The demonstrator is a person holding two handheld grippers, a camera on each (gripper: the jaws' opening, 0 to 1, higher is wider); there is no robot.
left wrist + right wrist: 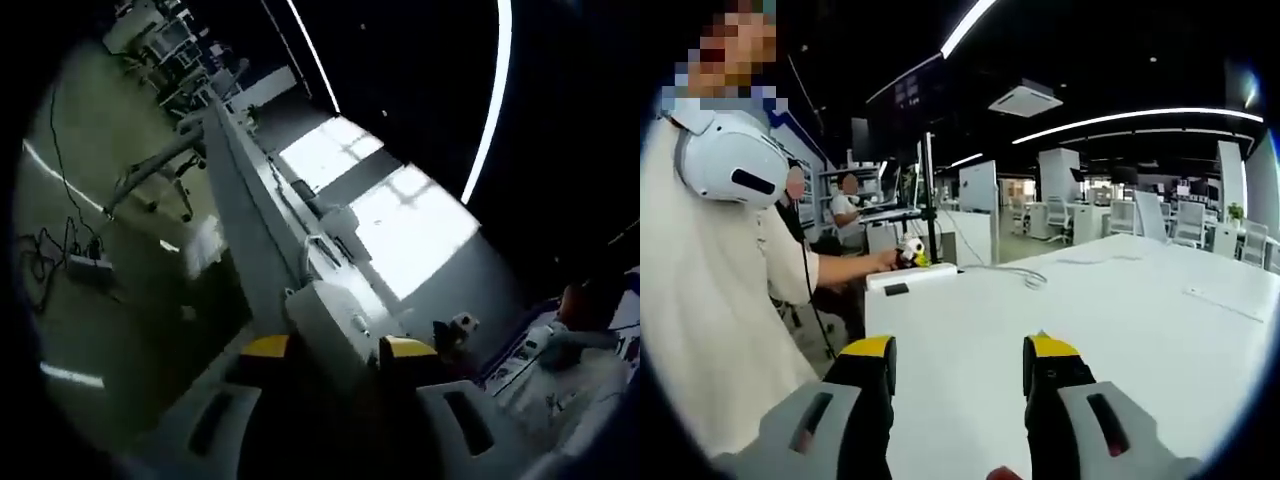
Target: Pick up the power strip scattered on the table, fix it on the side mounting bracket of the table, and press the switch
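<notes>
White plastic power strip (335,335) runs lengthwise away between my left gripper (335,352) jaws, clamped; my right gripper (958,362) stands apart, empty

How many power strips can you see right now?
2: a white power strip between the left gripper jaws at the table edge, another power strip on the floor. Others may be hidden.

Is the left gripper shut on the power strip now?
Yes. The left gripper has its yellow-tipped jaws on either side of the white oblong power strip, at the table edge.
</notes>
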